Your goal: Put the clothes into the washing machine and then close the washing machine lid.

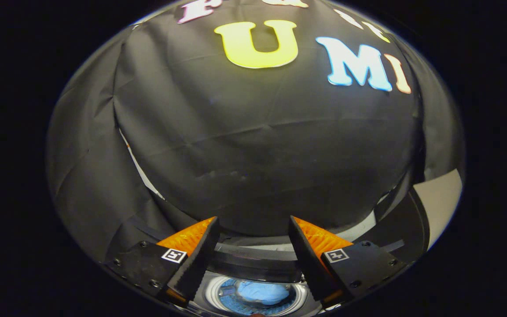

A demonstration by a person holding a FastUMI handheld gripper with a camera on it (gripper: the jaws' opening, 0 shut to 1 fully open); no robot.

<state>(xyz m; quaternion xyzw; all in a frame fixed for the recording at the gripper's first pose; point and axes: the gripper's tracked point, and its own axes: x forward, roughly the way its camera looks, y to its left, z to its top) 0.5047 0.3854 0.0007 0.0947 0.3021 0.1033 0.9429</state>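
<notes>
My gripper (253, 222) is open, its two fingers spread wide with nothing between them, held up in front of the booth's black cloth wall. Below and between the fingers I look down into the washing machine's round drum (257, 296). A light blue piece of clothing (262, 292) lies inside the drum. The machine's dark top rim (253, 264) curves just beyond the fingers. To the right stands a dark curved panel (405, 229), which may be the raised lid; I cannot tell for certain.
The black cloth wall (258, 145) hangs close behind the machine. A pale surface (440, 198) shows at the far right beyond the dark panel. A thin white strip (141, 169) runs down the cloth on the left.
</notes>
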